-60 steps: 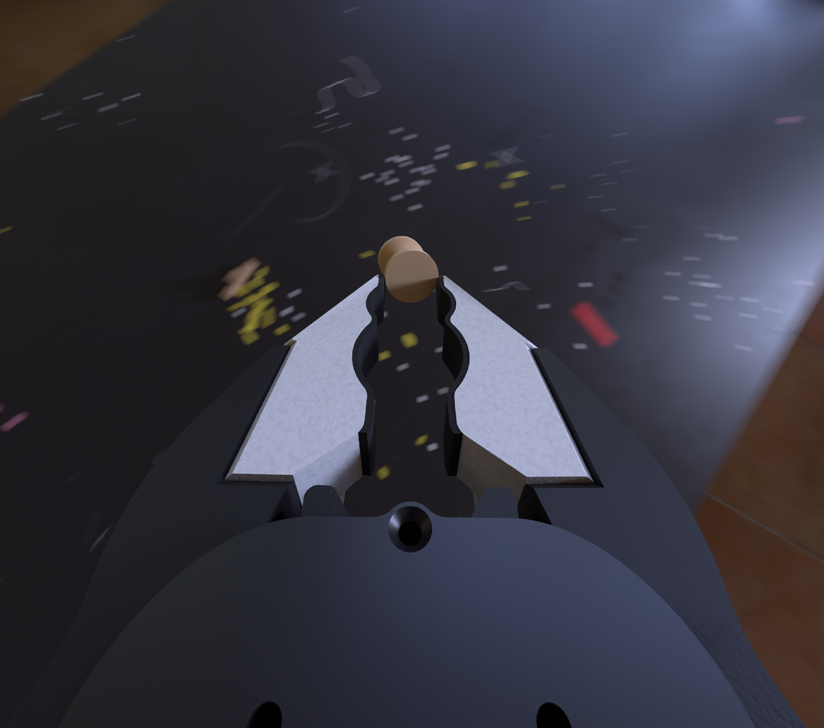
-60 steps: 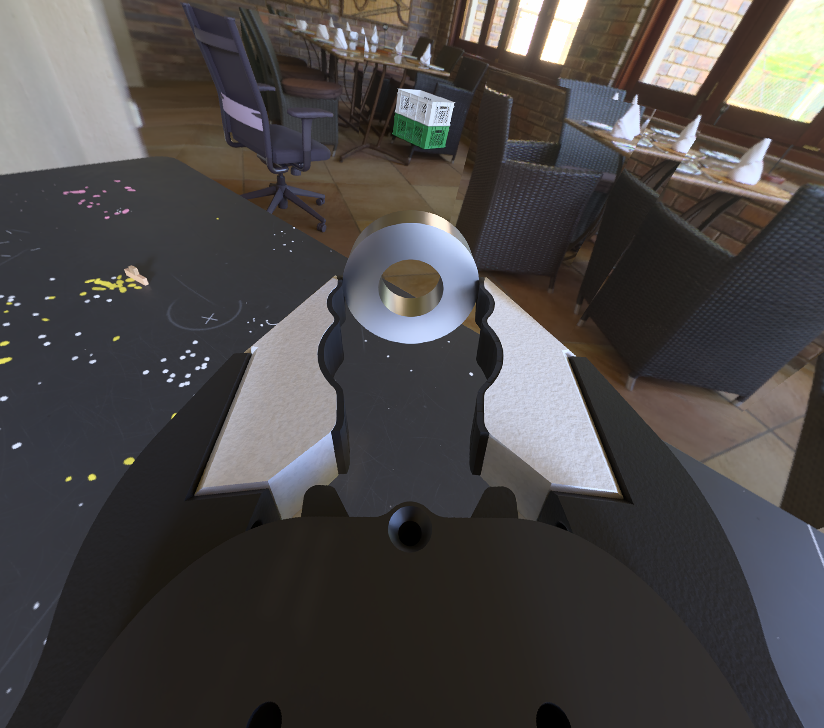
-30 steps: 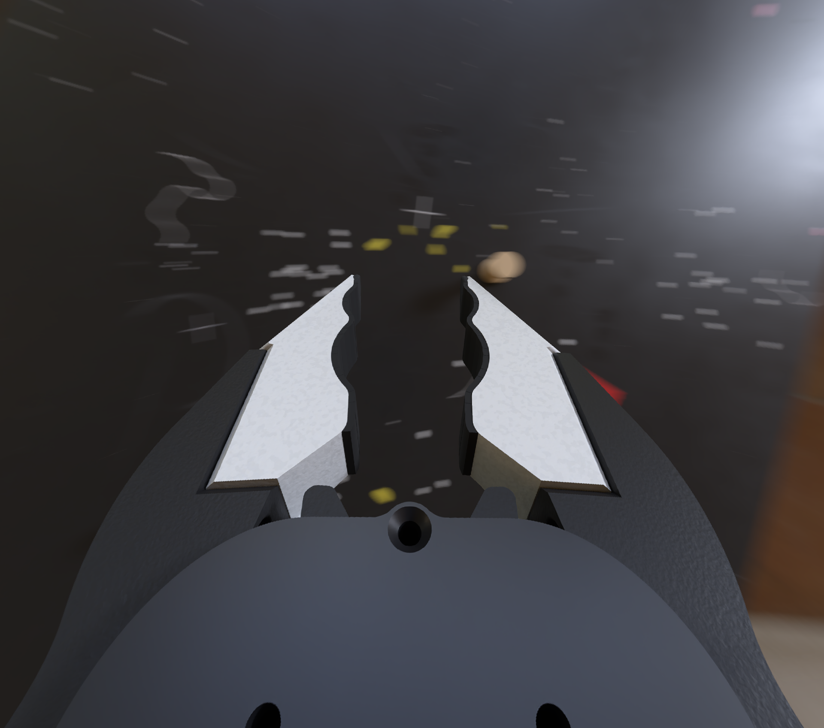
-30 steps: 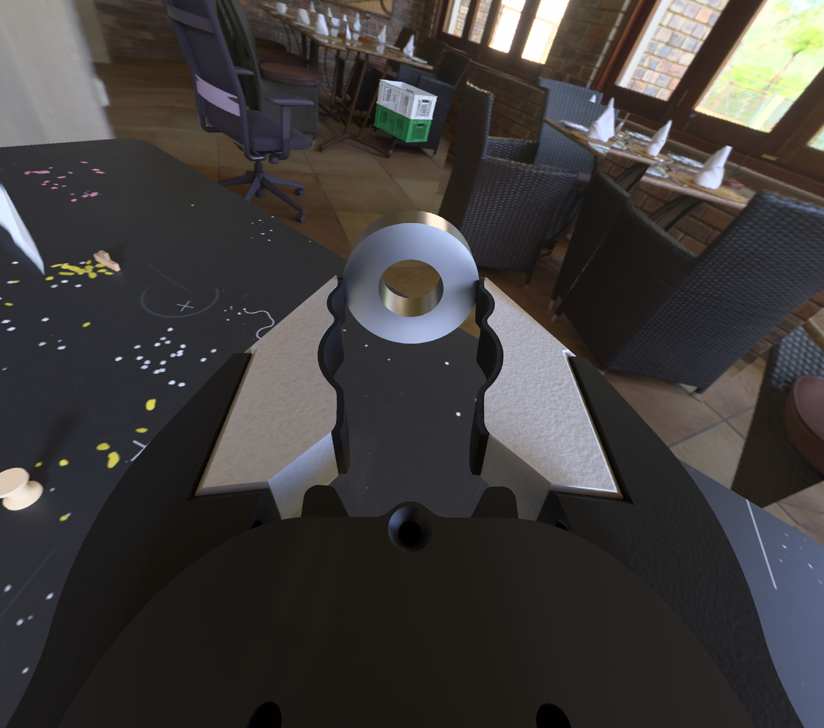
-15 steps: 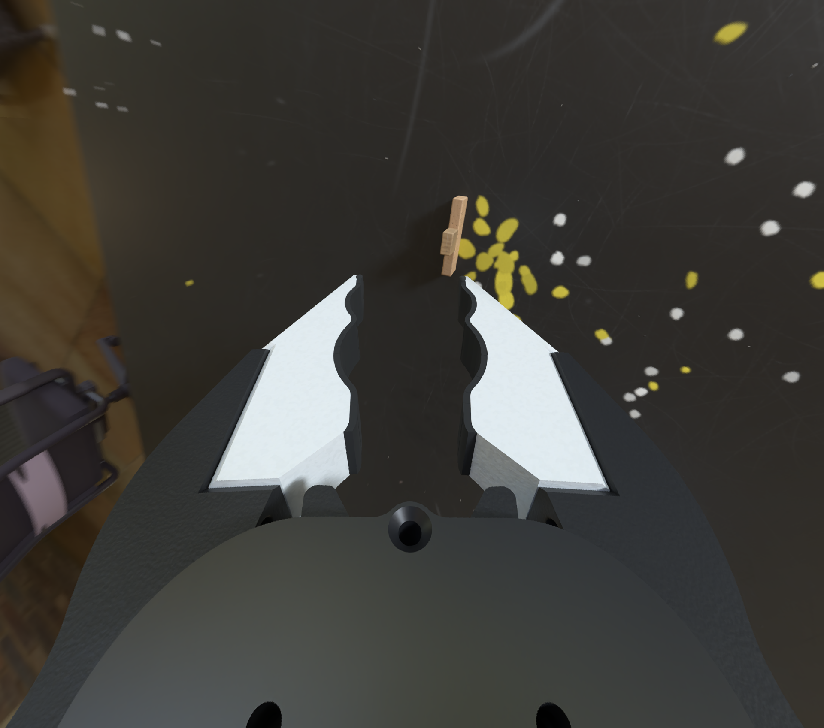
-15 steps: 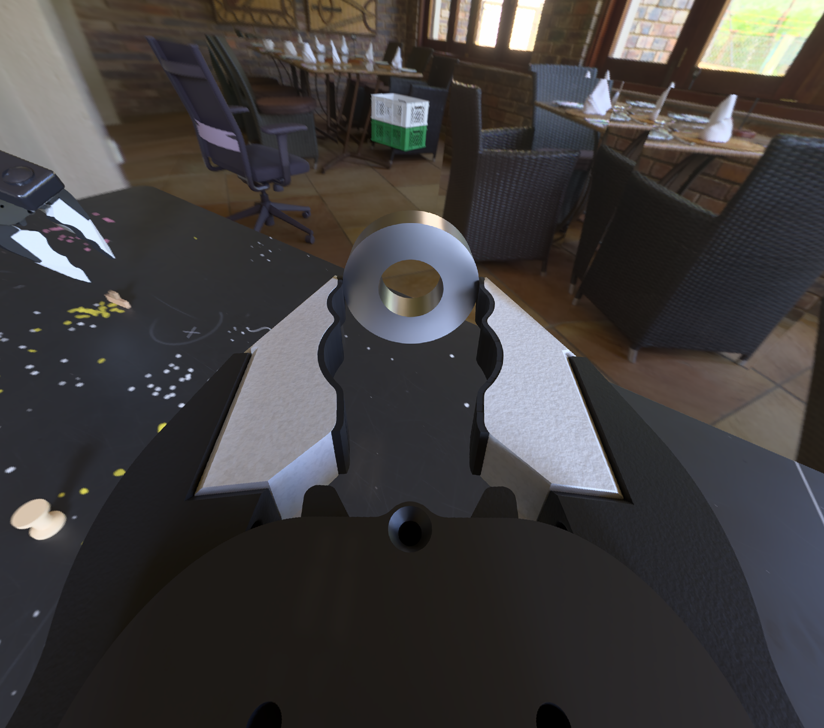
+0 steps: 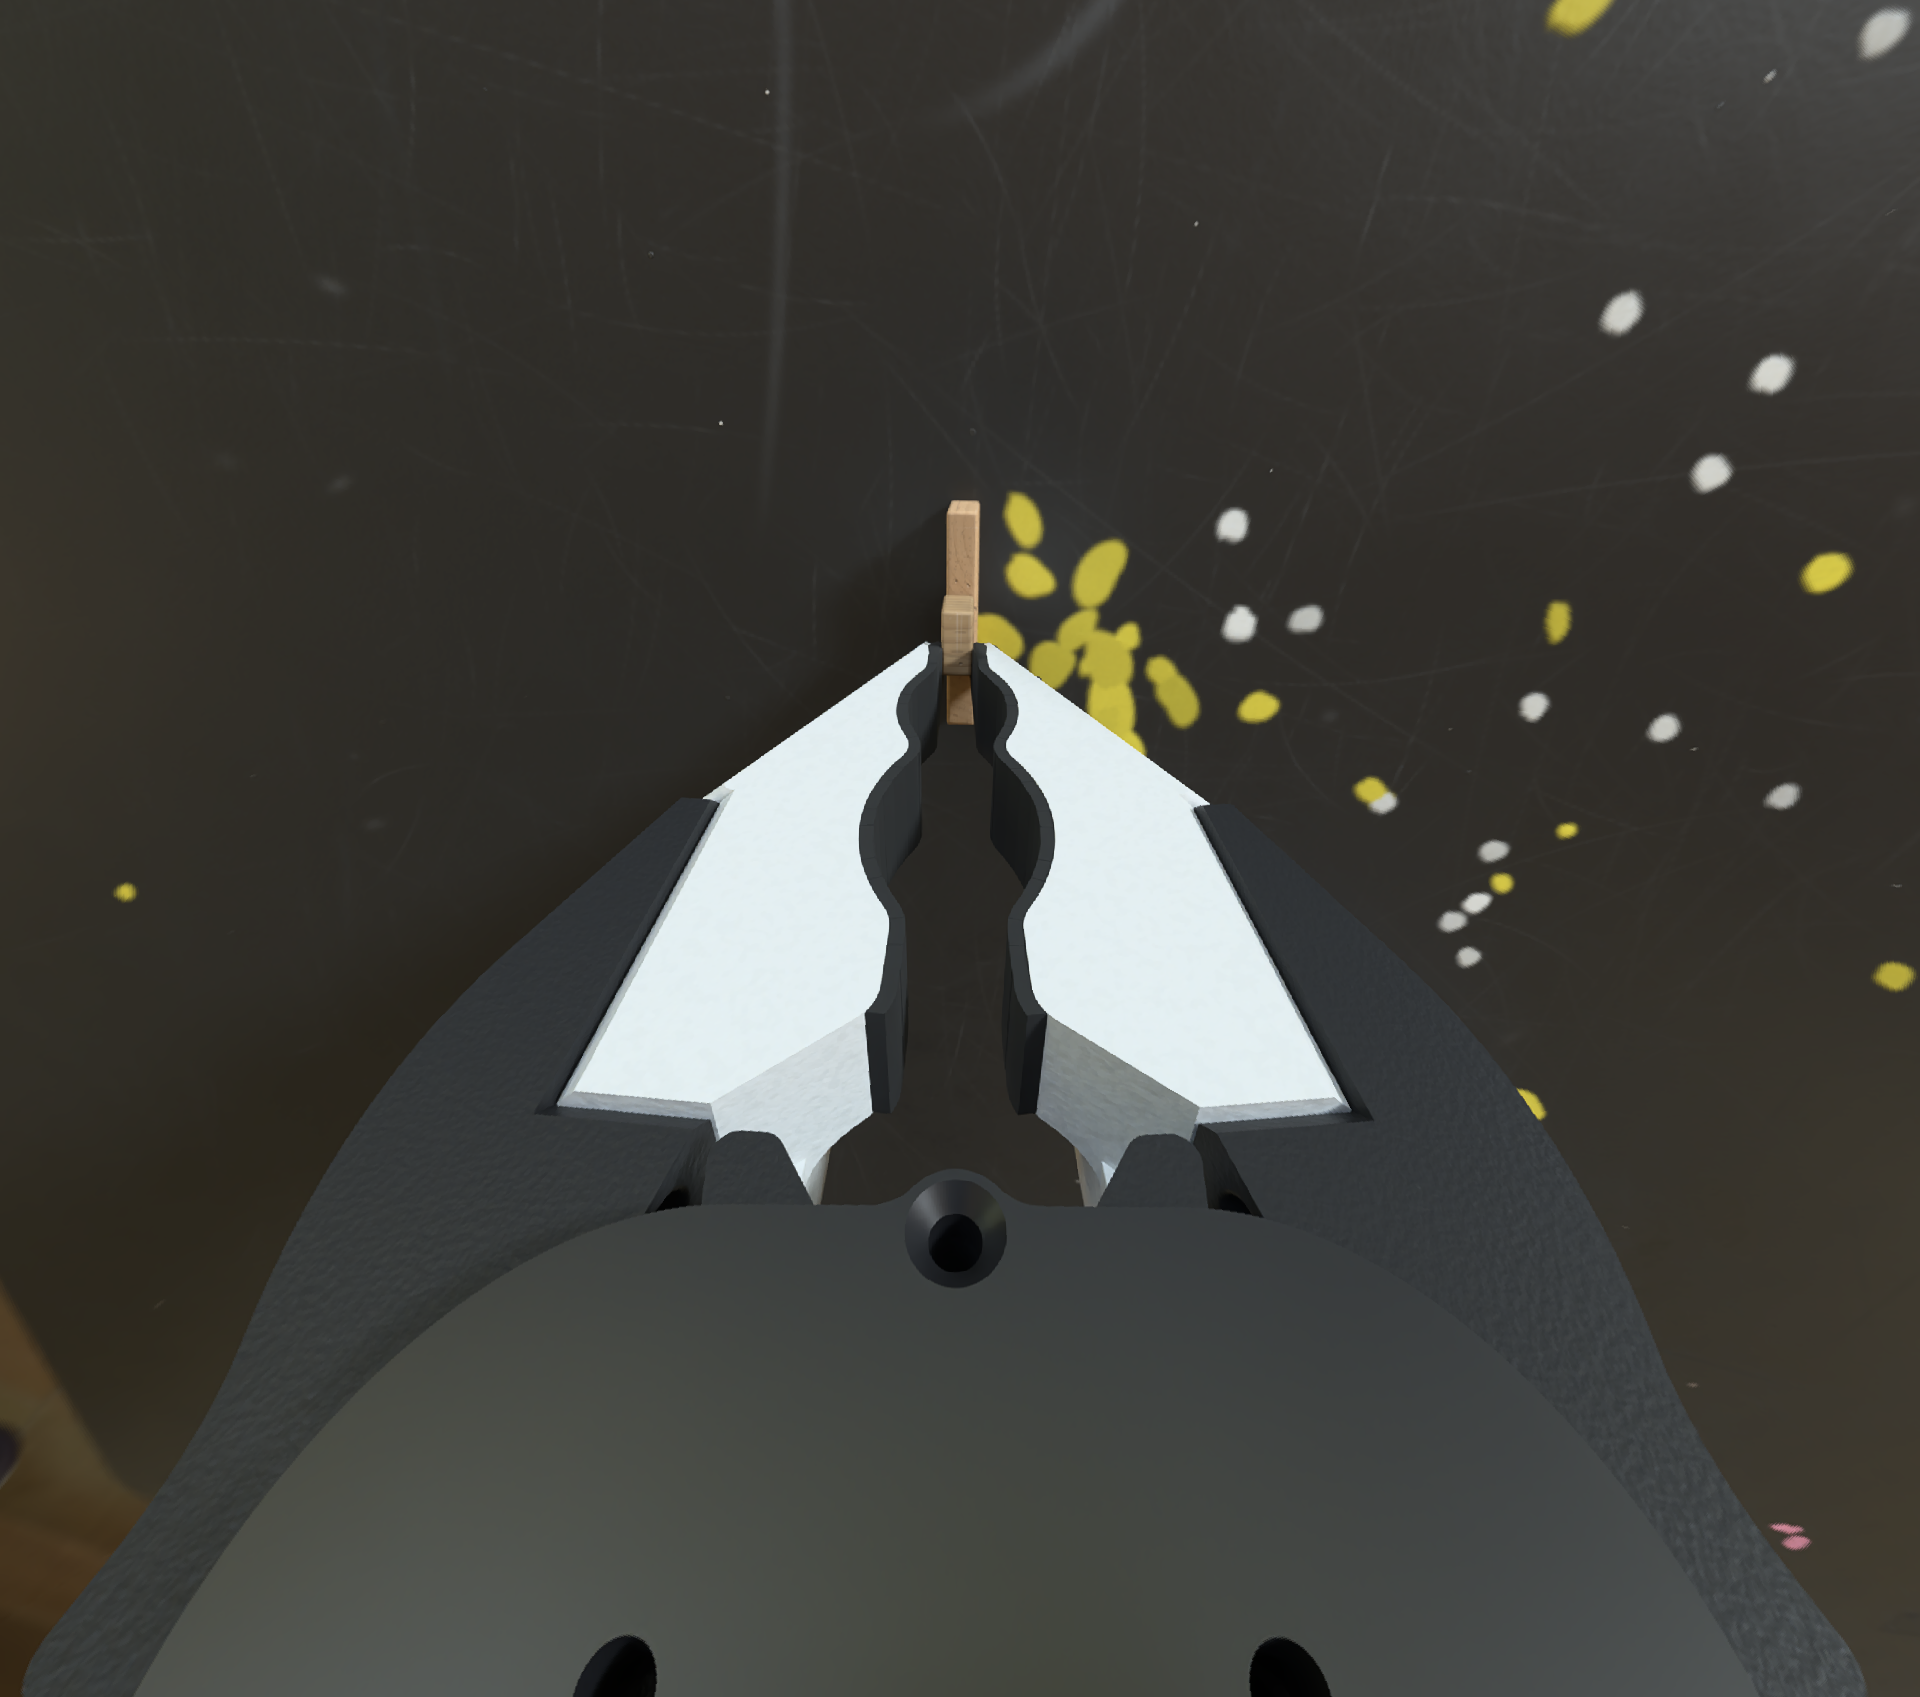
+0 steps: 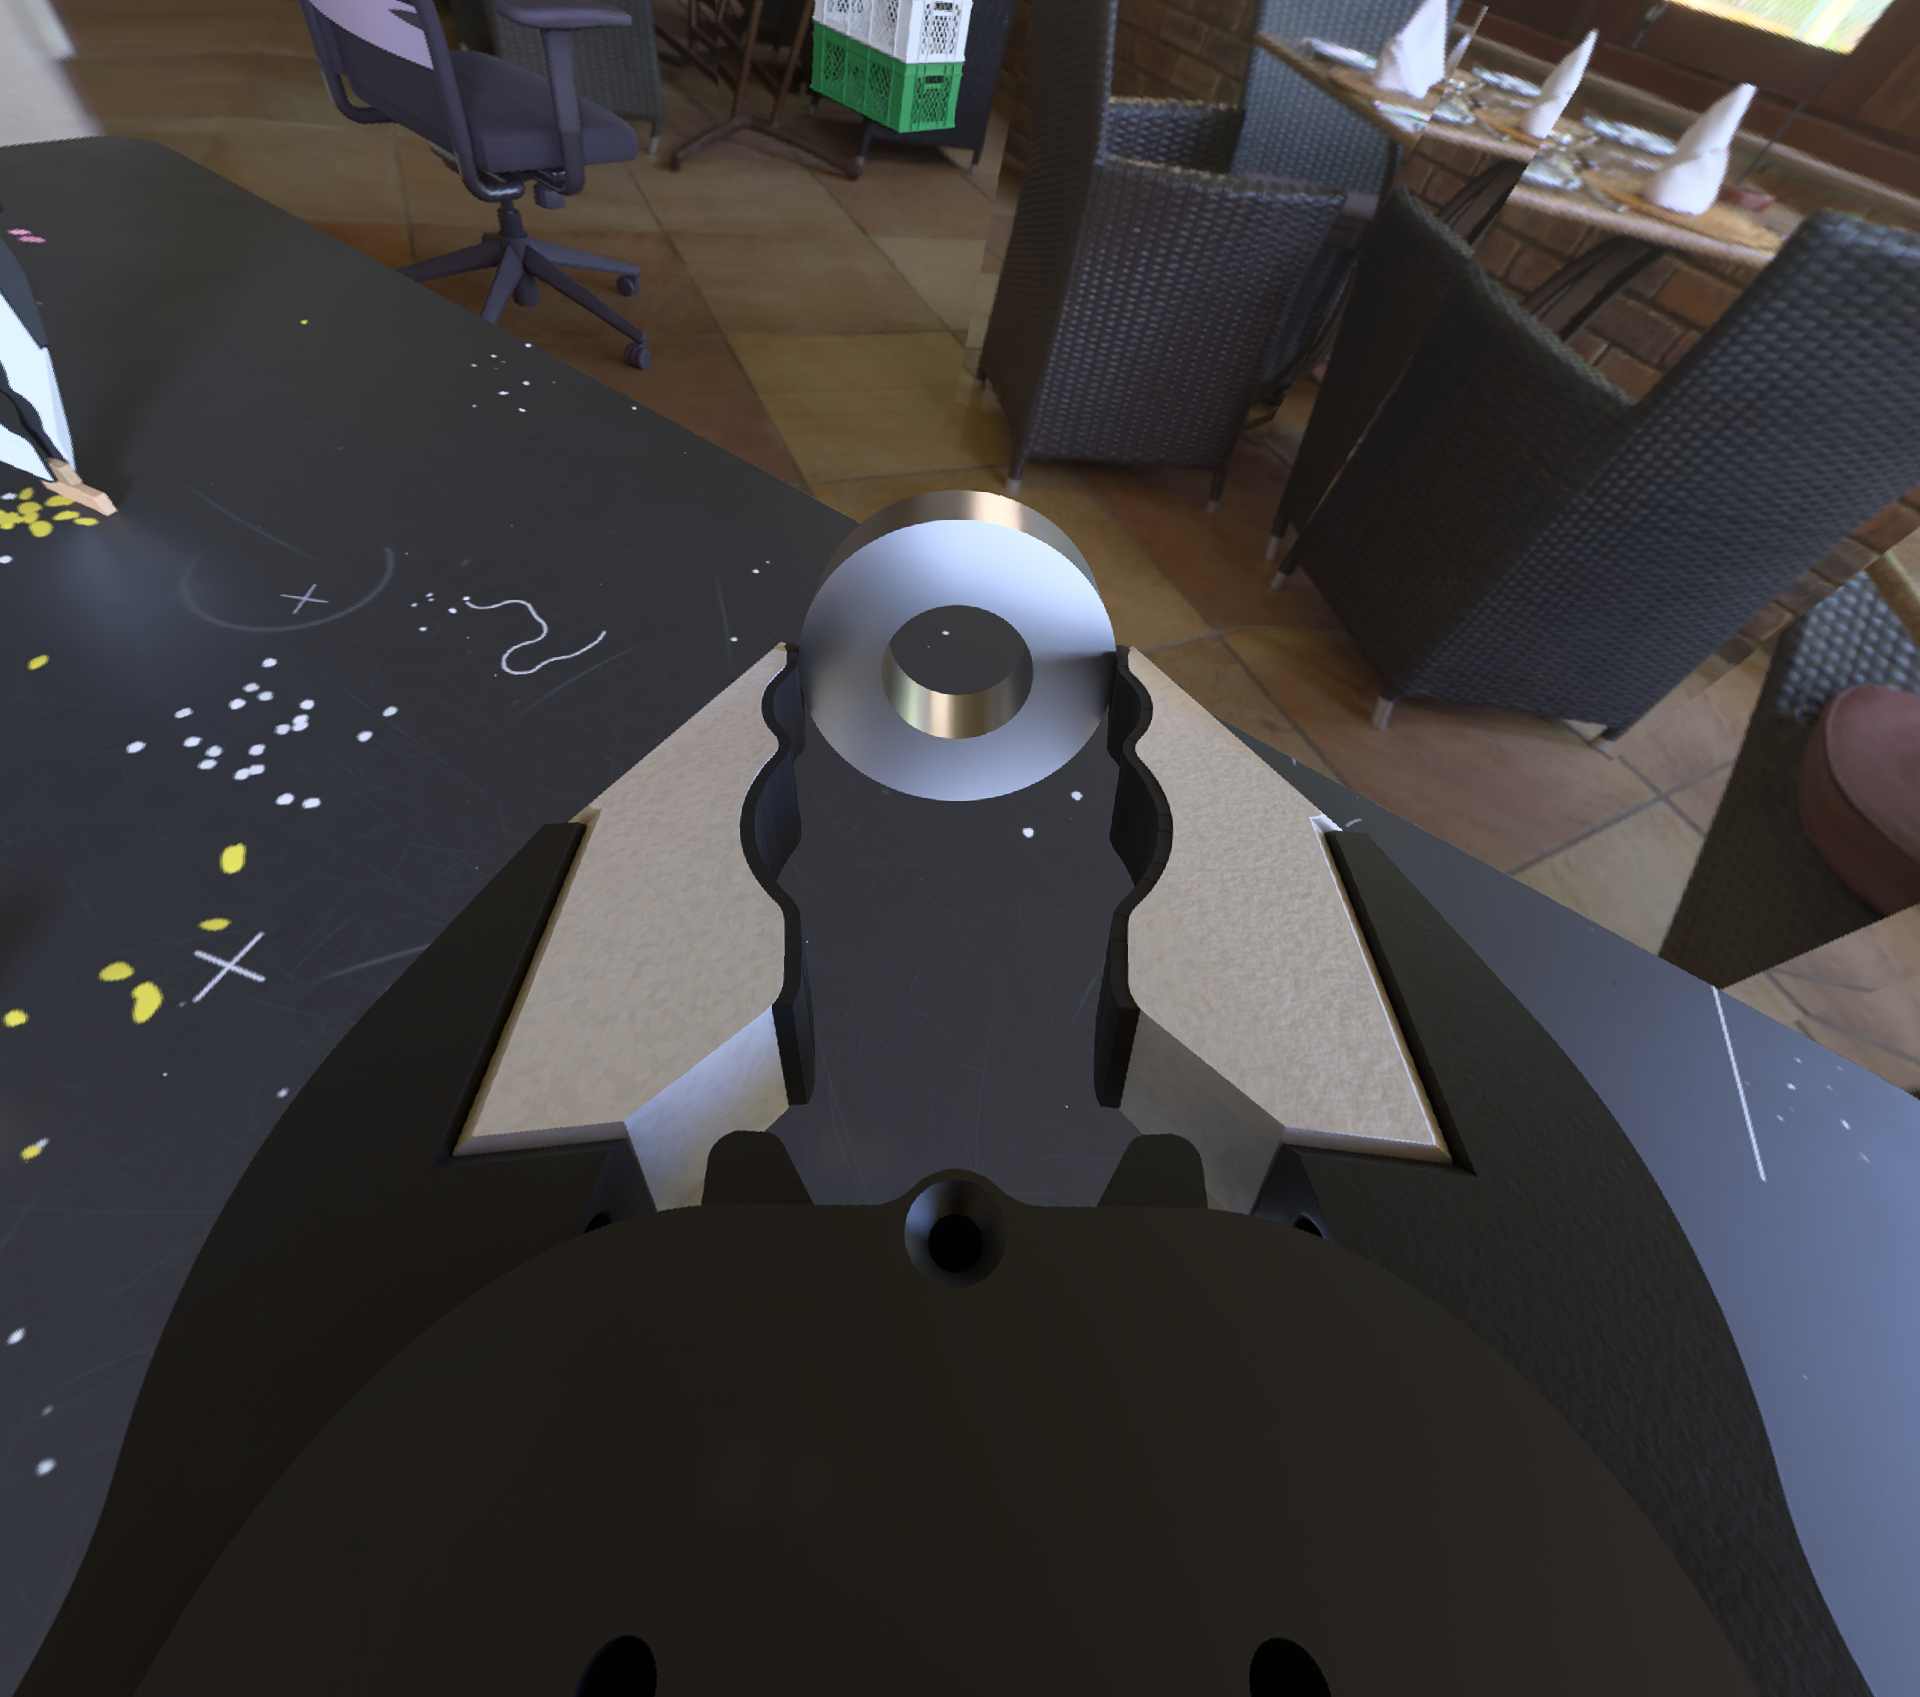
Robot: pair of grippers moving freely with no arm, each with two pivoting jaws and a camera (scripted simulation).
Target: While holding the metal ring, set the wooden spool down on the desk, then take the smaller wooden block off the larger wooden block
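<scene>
1. Closing on the smaller wooden block (image 7: pixel 958 631), the left gripper (image 7: pixel 957 660) has its tips drawn in against the block's two sides, pointing down at the dark desk (image 7: pixel 520 297); it looks gripped, but not yet lifted.
2. The larger wooden block (image 7: pixel 962 551), a thin strip, lies on the desk under the small one, stretching far and near of it, beside a cluster of yellow specks.
3. The right gripper (image 8: pixel 957 671) clamps the metal ring (image 8: pixel 957 645) at its tips, above the desk's right edge.
4. The wooden spool shows in neither view, so where it lies cannot be told.
5. Risks, as I judge them: the hold is at the very fingertips, so the little block could slip out on lifting; tips reaching too low could pinch or drag the strip along; and any slackening on the right would drop the ring near the edge.
</scene>
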